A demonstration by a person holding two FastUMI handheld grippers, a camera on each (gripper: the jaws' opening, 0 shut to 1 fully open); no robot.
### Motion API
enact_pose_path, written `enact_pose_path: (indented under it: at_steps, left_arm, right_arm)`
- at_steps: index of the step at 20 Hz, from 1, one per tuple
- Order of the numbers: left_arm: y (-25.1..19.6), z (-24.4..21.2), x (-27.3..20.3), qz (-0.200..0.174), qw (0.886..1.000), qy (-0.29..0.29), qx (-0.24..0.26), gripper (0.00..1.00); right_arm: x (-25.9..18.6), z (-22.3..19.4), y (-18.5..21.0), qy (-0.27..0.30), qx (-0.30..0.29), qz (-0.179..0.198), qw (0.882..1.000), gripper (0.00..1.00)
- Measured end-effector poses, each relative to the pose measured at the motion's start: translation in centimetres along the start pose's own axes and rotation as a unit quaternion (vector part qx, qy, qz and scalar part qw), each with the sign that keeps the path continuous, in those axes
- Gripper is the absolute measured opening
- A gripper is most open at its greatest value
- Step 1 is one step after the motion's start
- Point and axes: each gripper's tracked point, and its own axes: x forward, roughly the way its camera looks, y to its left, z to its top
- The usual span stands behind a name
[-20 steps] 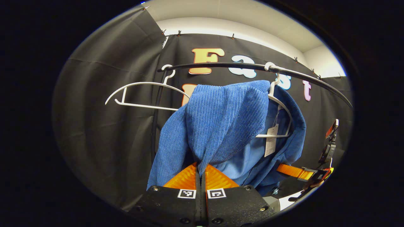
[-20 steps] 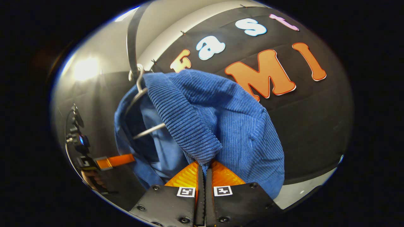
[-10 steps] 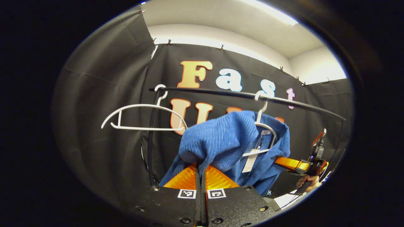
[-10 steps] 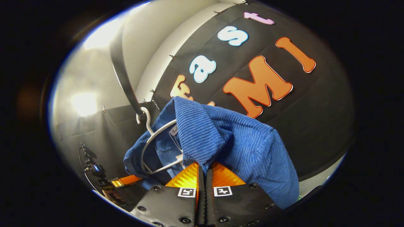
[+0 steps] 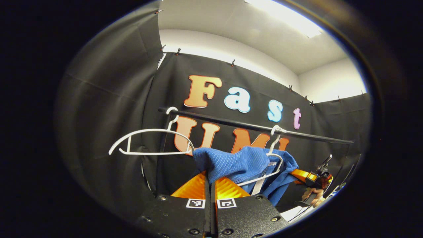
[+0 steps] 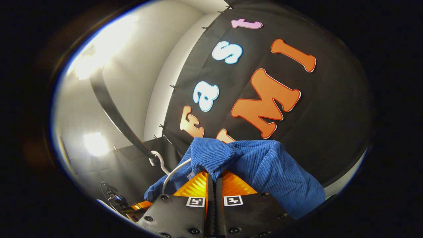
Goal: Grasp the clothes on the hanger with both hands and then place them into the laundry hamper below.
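Pulled lower since a second ago — blue ribbed corduroy garment (image 5: 238, 165), half off white plastic hanger (image 5: 276, 165) under black rail (image 5: 248, 125); left gripper (image 5: 210, 180) and right gripper (image 6: 213, 178) both clamped on its cloth; tag unreadable.

left claw (image 5: 210, 180) clamps blue garment (image 5: 238, 163) | hanger (image 5: 272, 165) on rail (image 5: 251, 125)

An empty white hanger (image 5: 150, 142) hangs on the black rail (image 5: 251, 126) under a ceiling light (image 5: 287, 18).
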Motion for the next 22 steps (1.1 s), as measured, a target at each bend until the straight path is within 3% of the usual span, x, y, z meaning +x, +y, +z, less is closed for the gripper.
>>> enact_pose_path:
  at_steps: [5,12,22]
  left_arm:
    - [2.7,1.5,1.6,-0.001,1.0,-0.008,-0.009,0.0]
    - [5.3,3.2,5.0,-0.003,1.0,-0.014,-0.003,0.0]
    - [7.5,-3.2,9.0,0.004,0.999,0.053,-0.002,0.0]
  right_arm:
    - [1.6,1.8,0.8,-0.023,0.025,0.011,0.999,0.07]
    - [3.4,4.0,-0.6,-0.043,0.038,-0.01,0.998,0.07]
    - [4.7,7.7,-3.7,-0.066,0.048,-0.041,0.996,0.07]
